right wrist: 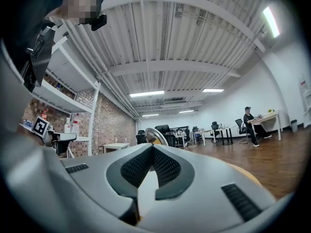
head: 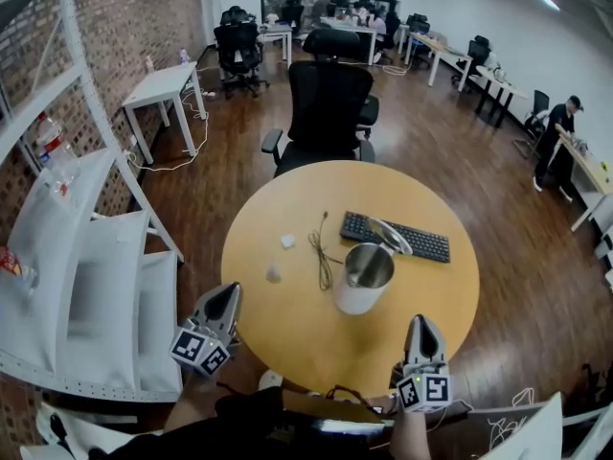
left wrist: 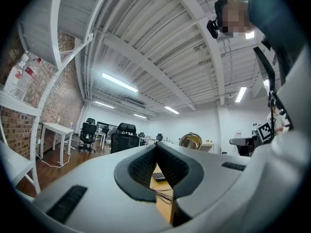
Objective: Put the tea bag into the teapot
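Reaching toward the tea bag with left gripper and right gripper both shut and empty, so I'd open left next.

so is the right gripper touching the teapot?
Apart. The head view shows bare tabletop between the shut right gripper and the teapot.
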`<action>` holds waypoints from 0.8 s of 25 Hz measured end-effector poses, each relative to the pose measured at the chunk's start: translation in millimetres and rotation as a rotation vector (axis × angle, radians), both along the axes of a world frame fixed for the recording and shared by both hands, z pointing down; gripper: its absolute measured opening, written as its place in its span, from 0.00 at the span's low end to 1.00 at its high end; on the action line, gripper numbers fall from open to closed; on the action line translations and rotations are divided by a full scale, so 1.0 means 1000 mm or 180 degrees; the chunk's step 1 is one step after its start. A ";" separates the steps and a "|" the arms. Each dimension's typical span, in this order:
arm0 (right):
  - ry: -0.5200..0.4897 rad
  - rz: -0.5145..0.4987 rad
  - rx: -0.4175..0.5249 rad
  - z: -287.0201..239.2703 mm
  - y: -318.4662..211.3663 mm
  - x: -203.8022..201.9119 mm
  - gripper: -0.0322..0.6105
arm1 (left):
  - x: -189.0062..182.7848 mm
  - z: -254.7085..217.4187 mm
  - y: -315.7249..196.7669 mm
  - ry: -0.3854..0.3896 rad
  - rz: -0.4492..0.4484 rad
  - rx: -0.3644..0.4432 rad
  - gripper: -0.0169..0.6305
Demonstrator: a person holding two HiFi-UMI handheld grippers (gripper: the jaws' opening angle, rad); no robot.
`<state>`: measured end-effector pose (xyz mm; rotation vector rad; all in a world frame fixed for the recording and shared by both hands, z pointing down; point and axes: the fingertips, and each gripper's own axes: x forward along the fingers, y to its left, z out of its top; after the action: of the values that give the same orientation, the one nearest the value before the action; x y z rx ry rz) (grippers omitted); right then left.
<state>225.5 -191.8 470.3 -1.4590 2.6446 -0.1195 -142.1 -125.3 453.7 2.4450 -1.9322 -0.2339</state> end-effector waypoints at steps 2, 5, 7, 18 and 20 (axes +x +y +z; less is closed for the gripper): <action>0.0009 0.0070 -0.0004 0.001 -0.003 -0.001 0.05 | -0.003 -0.001 -0.012 -0.0013 0.0064 -0.0002 0.03; 0.0006 0.0174 0.0017 -0.001 -0.009 -0.002 0.05 | -0.005 -0.003 -0.031 -0.0055 0.0170 0.0006 0.03; -0.0001 0.0257 0.0046 -0.007 -0.013 -0.004 0.05 | -0.005 -0.006 -0.042 -0.0099 0.0268 0.0012 0.03; 0.0023 0.0410 0.0029 -0.009 -0.016 -0.041 0.05 | -0.028 0.008 -0.075 -0.0146 0.0505 -0.0090 0.03; 0.0071 0.0436 -0.0017 -0.011 -0.014 -0.049 0.05 | -0.031 0.019 -0.077 -0.0122 0.0527 -0.0184 0.03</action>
<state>176.9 -205.8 459.7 -1.6466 2.5530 -0.0985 -172.9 -202.0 473.0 2.5713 -1.7111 -0.1269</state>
